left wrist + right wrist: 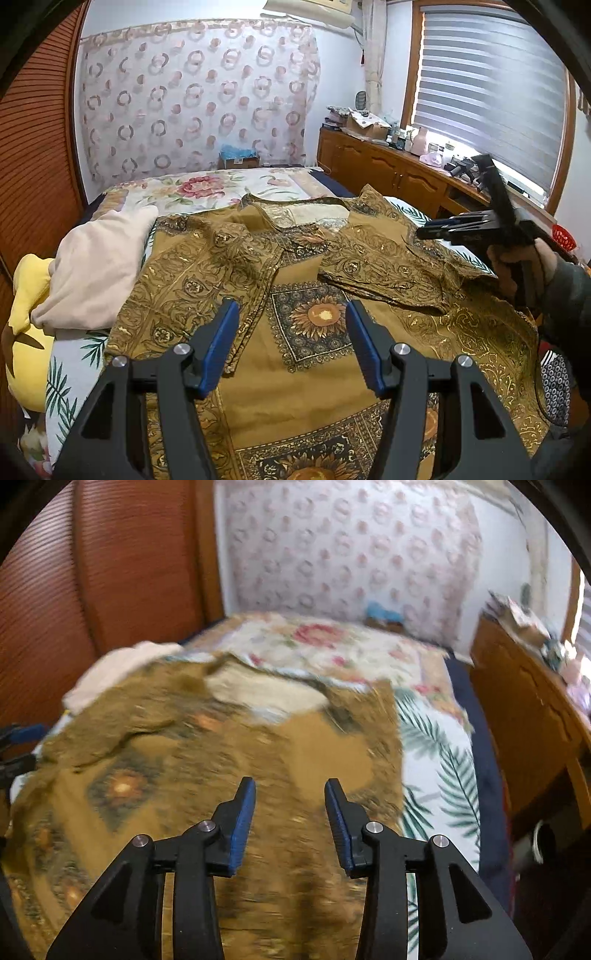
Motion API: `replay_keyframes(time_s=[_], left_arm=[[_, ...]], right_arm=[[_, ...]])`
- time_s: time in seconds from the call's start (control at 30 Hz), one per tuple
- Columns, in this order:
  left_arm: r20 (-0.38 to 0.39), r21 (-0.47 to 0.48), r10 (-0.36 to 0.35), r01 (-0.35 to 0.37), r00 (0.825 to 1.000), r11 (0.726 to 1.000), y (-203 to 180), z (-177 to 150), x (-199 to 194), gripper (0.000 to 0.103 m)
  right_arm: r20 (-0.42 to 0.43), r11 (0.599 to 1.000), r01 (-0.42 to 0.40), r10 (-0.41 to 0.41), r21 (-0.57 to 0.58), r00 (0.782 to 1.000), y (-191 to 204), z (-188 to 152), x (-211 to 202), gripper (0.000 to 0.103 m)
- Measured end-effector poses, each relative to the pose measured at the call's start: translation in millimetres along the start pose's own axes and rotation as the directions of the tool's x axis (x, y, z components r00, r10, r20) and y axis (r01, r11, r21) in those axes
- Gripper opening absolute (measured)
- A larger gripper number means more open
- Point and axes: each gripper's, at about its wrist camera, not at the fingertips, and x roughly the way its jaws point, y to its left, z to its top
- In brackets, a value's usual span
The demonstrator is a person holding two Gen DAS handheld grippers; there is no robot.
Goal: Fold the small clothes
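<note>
Fingers of both my left gripper [291,343] and right gripper [290,821] stand apart, empty, above the brown patterned shirt [317,362] spread on the bed [74,362], its long axis running toward frame top, right sleeve nearer my right gripper.

Each hand-held gripper [291,306] [290,784] is built of black linkages with silver screws and blue ribbed pads [221,343]; a dark grey sleeve [569,295] is seen.
</note>
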Motion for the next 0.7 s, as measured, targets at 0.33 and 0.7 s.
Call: replay_keyframes(time_s=[0.33, 0.7], left_arm=[[-0.007, -0.001, 0.000, 0.000, 1.000, 1.000, 0, -1, 1, 0.059], [-0.012, -0.016, 0.004, -0.005, 1.000, 1.000, 6, -4, 4, 0.059]], right_arm=[[-0.102, 1.000, -0.022, 0.022, 0.006, 0.995, 1, -7, 50, 0.039], [-0.082, 0.996, 0.002, -0.009, -0.087, 0.997, 12, -13, 44, 0.000]])
